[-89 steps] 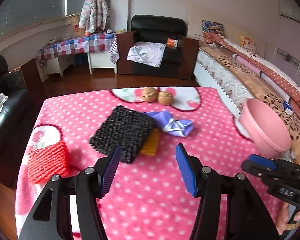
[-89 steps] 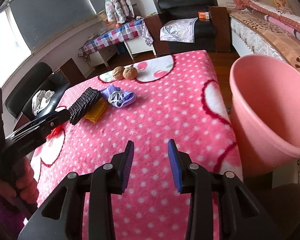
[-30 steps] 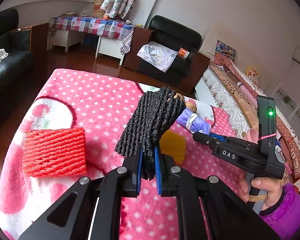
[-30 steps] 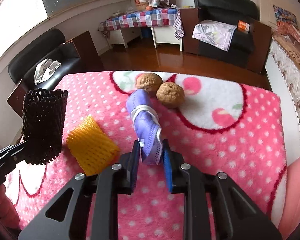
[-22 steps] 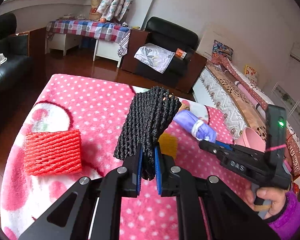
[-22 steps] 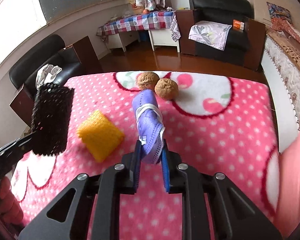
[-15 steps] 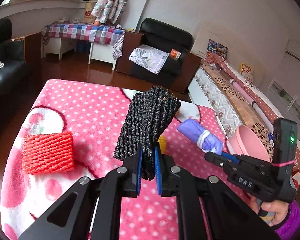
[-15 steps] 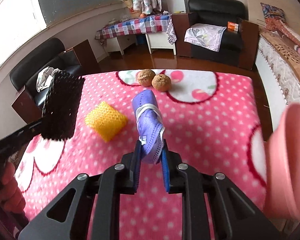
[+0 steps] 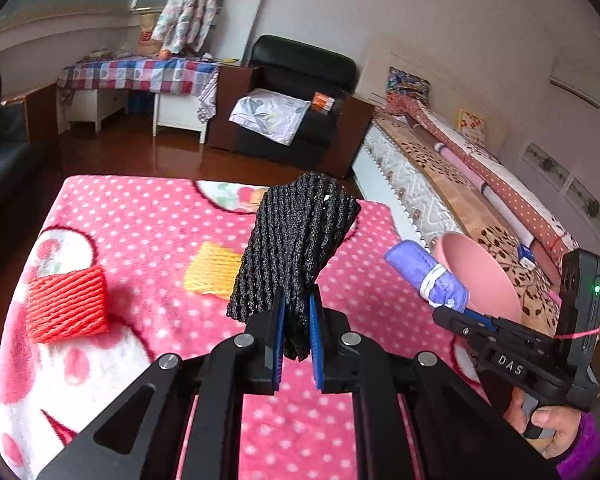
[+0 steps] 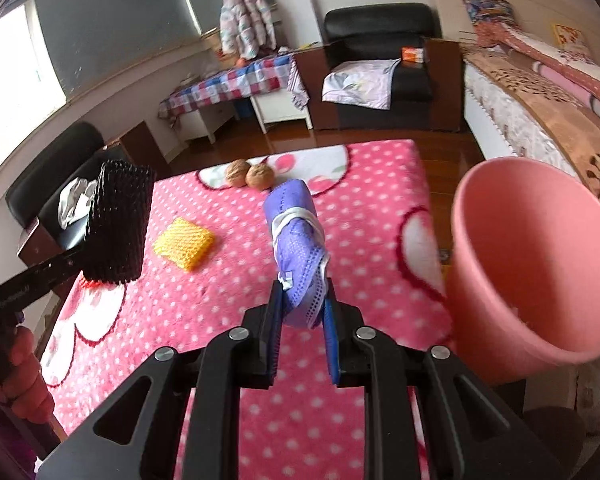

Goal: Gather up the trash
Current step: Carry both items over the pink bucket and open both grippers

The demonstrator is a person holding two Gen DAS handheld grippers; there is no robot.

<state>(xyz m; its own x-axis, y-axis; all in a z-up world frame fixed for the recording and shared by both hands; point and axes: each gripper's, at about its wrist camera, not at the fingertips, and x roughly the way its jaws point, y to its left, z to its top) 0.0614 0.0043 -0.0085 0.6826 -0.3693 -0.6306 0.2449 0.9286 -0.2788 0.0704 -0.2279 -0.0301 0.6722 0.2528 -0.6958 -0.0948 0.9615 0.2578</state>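
Observation:
My left gripper (image 9: 296,320) is shut on a black foam net sleeve (image 9: 296,240) and holds it upright above the pink dotted table (image 9: 140,216). The sleeve also shows at the left of the right wrist view (image 10: 118,224). My right gripper (image 10: 302,312) is shut on a rolled purple face mask (image 10: 298,240), held above the table close to the left of the pink bin (image 10: 528,264). The mask (image 9: 428,276) and the bin (image 9: 480,276) also show at the right of the left wrist view. A yellow net sleeve (image 9: 212,270) and a red net sleeve (image 9: 66,304) lie on the table.
Two walnuts (image 10: 250,176) lie at the table's far edge. A long patterned bench (image 9: 472,208) runs along the right, behind the bin. A black armchair (image 10: 376,68) and a checked table (image 10: 228,84) stand beyond on the wooden floor.
Both grippers have lifted and carried their loads to the right. The pink bin has come closer to the purple mask. The yellow sleeve stays on the table.

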